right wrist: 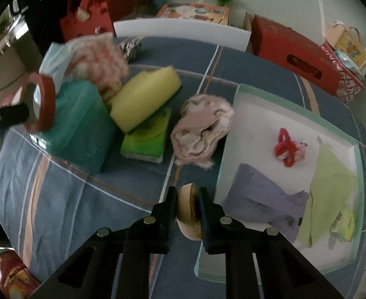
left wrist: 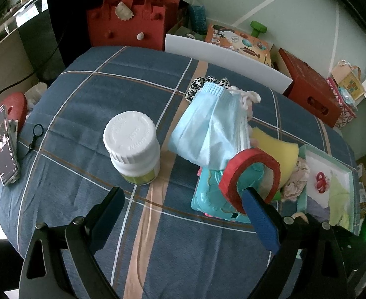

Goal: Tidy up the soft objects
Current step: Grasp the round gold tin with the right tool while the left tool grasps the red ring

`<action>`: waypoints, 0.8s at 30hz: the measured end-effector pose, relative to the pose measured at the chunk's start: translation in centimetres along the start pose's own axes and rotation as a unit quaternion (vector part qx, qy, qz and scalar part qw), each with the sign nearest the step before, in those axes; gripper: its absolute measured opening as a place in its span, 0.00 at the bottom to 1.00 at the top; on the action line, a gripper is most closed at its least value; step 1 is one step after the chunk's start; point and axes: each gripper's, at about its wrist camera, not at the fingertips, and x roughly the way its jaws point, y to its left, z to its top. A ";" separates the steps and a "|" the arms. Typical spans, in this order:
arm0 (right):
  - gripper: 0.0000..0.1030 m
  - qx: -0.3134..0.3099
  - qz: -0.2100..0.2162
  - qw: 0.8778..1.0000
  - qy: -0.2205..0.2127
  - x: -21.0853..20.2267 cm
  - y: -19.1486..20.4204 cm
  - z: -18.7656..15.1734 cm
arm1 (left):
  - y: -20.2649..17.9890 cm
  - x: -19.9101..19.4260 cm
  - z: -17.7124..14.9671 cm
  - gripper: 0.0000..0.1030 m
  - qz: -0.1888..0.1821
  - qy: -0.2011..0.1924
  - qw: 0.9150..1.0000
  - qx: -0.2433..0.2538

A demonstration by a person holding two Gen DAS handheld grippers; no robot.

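Note:
My right gripper [right wrist: 188, 206] is shut on a tan round pad [right wrist: 186, 199], held above the tablecloth just left of the pale green tray [right wrist: 252, 119]. In the tray lie a red scrunchie [right wrist: 287, 149], a purple cloth [right wrist: 262, 199] and a light green cloth [right wrist: 332, 186]. A pink cloth [right wrist: 200, 129] is bunched beside the tray. A yellow sponge [right wrist: 145, 97] leans on a green pack [right wrist: 148, 139]. Blue face masks [left wrist: 207, 129] are piled over a teal box [left wrist: 207, 194]. My left gripper [left wrist: 181, 191] stands open, its right finger [left wrist: 257, 211] at a red ring [left wrist: 250, 174].
A white lidded bottle [left wrist: 133, 147] stands on the checked cloth left of the pile. A leopard-print scrunchie [left wrist: 195, 87] lies behind the masks. A phone [left wrist: 3, 144] rests at the table's left edge. A red bag [left wrist: 125, 22] and red box [left wrist: 312, 89] sit beyond the table.

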 end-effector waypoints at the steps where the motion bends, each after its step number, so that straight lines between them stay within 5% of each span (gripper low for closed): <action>1: 0.18 0.003 0.000 1.000 -0.002 -0.1 -0.2 0.0 | 0.0 -0.1 0.0 0.93 0.000 -0.002 1.000 -0.001; 15: 0.17 0.060 0.014 0.996 -0.058 -3.3 -1.8 1.0 | -2.1 -0.8 -0.1 0.93 -0.005 -0.028 0.999 0.027; 24: 0.17 0.078 0.021 0.995 -0.065 -3.8 -2.7 0.8 | -5.0 0.0 -0.3 0.92 0.044 -0.048 0.995 0.072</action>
